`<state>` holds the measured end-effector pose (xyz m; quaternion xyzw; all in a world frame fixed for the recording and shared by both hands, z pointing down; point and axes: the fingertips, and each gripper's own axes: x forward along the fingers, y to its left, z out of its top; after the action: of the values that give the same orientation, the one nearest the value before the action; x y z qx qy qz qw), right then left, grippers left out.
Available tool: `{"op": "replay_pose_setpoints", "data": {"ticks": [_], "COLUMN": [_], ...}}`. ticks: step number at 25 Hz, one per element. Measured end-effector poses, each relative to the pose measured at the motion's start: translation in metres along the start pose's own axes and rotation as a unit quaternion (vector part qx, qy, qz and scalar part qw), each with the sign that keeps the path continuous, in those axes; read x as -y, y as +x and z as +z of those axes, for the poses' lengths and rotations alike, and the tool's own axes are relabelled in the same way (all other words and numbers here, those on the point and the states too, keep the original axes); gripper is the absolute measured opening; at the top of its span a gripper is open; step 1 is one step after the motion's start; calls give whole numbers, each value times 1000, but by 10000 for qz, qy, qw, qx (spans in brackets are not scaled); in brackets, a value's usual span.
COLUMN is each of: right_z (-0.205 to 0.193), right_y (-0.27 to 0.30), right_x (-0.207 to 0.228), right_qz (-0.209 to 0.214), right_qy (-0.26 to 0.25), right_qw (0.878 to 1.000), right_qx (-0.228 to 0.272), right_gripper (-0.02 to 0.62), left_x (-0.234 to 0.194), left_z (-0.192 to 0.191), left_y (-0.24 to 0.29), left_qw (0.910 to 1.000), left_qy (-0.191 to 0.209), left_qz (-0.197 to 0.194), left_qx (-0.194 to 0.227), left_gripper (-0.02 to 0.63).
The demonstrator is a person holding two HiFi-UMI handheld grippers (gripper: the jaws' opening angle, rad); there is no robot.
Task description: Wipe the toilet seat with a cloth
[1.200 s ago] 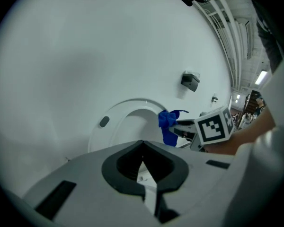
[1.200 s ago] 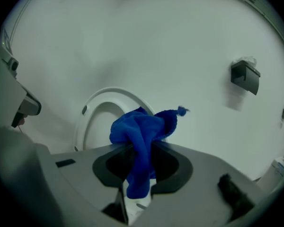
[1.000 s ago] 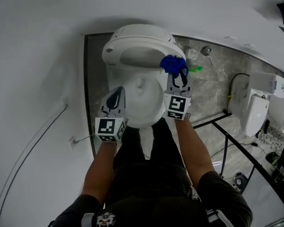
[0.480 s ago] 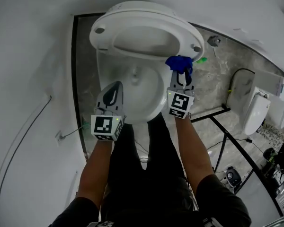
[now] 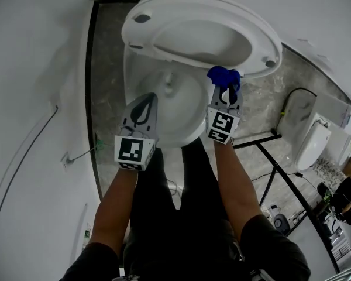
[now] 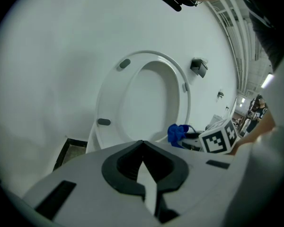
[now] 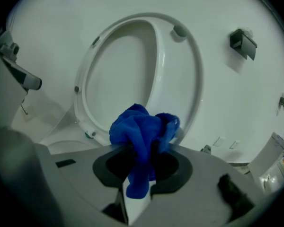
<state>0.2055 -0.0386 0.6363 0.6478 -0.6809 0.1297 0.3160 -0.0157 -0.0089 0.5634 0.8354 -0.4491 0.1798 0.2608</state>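
Head view: toilet seat (image 5: 193, 7) stood raised at 12 o'clock above the toilet bowl (image 5: 175, 139), its underside bumpers facing the camera. Left gripper (image 5: 145, 101) sat over the bowl's 8 o'clock edge, jaws pressed together with nothing between them; left gripper view confirmed the tips (image 6: 142, 143) meeting, the upright seat (image 6: 109, 103) beyond. Right gripper (image 5: 225, 91) sat at the bowl's 2 o'clock edge, clamped on a bunched blue cloth (image 5: 223, 76). Right gripper view: cloth (image 7: 142, 131) pinched between the jaws, one tail hanging below the pinch, the bunch bulging above, close before the lower ring of the seat (image 7: 177, 79); contact could not be judged. A second toilet (image 5: 313, 139) stood at 3 o'clock, well apart.
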Motion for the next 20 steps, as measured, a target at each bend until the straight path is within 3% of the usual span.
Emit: {"op": "replay_pose_setpoints", "data": {"ticks": [8,16,20], "right_z": [-29,-17,-3], "right_y": [29,48,54], "right_x": [-52,-133,-167], "right_qz": [337,980,1169], "right_qy": [-189,-606,-741], "right_qw": [9963,9909,9887], "right_qx": [-768,-699,-569], "right_gripper": [95,95,95], "left_x": [-29,-71,-94], "left_z": [21,-2,-11], "left_y": [-25,-56,-71], "left_qw": [9998,9991,9971], "left_qy": [-58,-153,-93], "left_qz": [113,401,754], "left_qx": [158,21,-26], "left_gripper": [9,9,9]}}
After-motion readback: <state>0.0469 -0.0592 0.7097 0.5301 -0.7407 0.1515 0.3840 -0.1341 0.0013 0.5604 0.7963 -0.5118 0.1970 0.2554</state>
